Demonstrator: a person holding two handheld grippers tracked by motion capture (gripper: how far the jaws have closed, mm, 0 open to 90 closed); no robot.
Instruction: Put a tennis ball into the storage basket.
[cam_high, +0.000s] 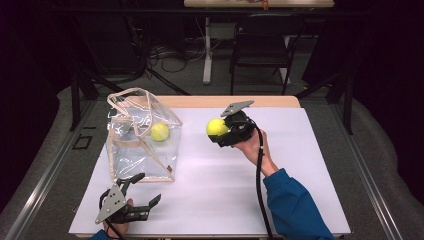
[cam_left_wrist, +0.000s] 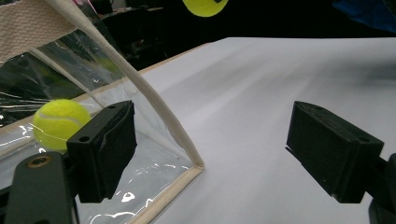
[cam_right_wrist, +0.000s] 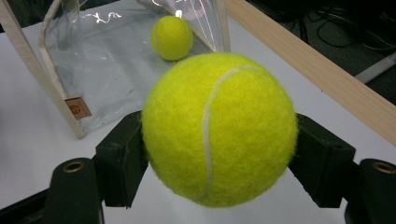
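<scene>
High view | right hand-held gripper (cam_high: 223, 131) clamps tennis ball (cam_high: 216, 127) between jaws | left hand-held gripper (cam_high: 141, 190) wide open, empty

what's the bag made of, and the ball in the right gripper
The bag looks like clear glossy plastic film, wrinkled with bright glints, edged in cream woven fabric trim. The tennis ball in the right gripper looks like fuzzy yellow felt with a pale curved seam.

I count two tennis balls. One tennis ball (cam_high: 160, 132) sits inside the clear bag (cam_high: 131, 150). The other tennis ball (cam_high: 217, 127) is to the right of the bag, up off the table. I see one clear bag, two grippers and one black chair (cam_high: 262, 44) far behind the bag.
</scene>
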